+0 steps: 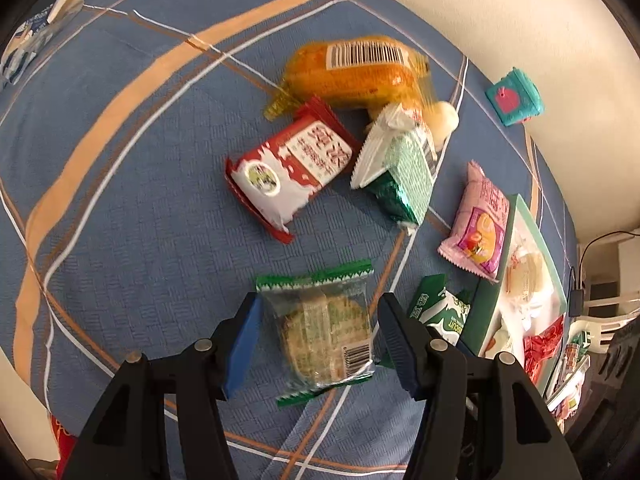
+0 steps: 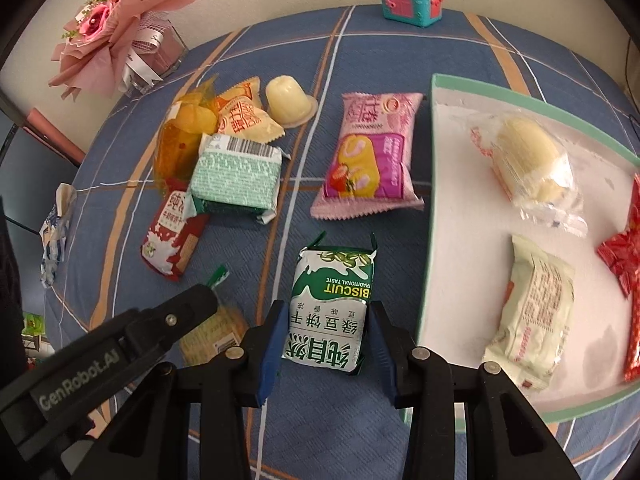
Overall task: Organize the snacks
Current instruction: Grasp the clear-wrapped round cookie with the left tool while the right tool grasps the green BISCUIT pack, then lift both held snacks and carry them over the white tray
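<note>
both tongs straddle packets, left gripper (image 1: 316, 344) loose around clear cracker packet (image 1: 324, 332), right gripper (image 2: 326, 344) pinching green biscuit pack (image 2: 330, 308), tray rim (image 2: 426, 240) just right of it

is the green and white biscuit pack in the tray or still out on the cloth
Out. The green and white biscuit pack lies on the blue plaid cloth, beside the green-rimmed white tray.

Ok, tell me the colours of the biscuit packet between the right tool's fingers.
Green and white biscuit packet, clearest in the right wrist view.
</note>
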The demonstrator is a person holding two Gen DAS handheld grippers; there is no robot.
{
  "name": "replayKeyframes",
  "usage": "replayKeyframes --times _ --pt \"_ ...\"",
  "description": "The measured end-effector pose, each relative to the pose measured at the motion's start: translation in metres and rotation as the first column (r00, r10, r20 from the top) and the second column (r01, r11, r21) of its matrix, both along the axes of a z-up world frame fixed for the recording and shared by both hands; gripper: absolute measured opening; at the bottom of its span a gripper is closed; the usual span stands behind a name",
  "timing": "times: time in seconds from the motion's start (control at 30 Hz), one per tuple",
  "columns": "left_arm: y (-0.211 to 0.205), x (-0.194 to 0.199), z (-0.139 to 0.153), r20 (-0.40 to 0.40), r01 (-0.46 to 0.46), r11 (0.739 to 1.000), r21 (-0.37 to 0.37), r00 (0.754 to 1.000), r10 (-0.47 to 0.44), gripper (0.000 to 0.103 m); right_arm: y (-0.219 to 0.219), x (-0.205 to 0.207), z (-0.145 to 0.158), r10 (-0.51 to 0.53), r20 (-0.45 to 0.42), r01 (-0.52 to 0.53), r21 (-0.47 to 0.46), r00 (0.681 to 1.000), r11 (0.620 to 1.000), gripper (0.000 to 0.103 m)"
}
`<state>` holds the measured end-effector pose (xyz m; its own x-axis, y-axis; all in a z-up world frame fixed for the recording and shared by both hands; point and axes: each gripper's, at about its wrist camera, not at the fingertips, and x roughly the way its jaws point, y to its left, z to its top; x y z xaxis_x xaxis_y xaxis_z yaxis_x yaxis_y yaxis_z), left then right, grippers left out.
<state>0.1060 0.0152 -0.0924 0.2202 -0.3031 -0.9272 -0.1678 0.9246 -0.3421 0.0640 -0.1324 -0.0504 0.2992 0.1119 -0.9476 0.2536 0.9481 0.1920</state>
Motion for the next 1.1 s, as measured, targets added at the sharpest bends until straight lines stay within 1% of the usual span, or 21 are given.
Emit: replayKeyframes --times 0.1,0.27,0.5,0.73,0.83,0.93,1.1 --pt "-0.006 -0.003 -0.001 -0.008 0.012 1.000 -0.003 1.000 -0.012 0.061 0.001 -0.006 0.000 0.005 -0.007 -0.005 0.000 1.000 1.000 0.043" --pt "-0.018 -0.009 -0.006 -0.029 0.039 0.999 0.023 0.999 -0.038 0.061 0.006 -0.016 0.000 0.023 -0.013 -0.023 -0.008 1.000 1.000 0.043" --pt "-0.034 -0.022 -0.011 -0.030 0.070 0.995 0.071 0.997 -0.068 0.052 0.017 -0.024 -0.003 0.044 -0.017 -0.044 -0.026 0.999 0.999 0.043" --pt "-0.047 -0.029 -0.015 -0.019 0.086 0.991 0.099 0.996 -0.084 0.051 0.018 -0.021 -0.009 0.047 -0.023 -0.048 -0.026 0.999 0.998 0.043" --pt "-0.055 -0.029 -0.014 -0.015 0.090 0.990 0.108 0.996 -0.089 0.051 0.022 -0.018 -0.019 0.057 -0.049 -0.059 -0.030 0.997 0.998 0.043" --pt "-0.061 -0.030 -0.013 -0.014 0.092 0.989 0.113 0.996 -0.091 0.051 0.028 -0.016 -0.023 0.075 -0.058 -0.079 -0.066 0.995 0.995 0.043" --pt "-0.063 -0.026 -0.008 -0.013 0.101 0.987 0.126 0.995 -0.100 0.051 0.031 -0.016 -0.024 0.077 -0.058 -0.081 -0.067 0.995 0.994 0.043"
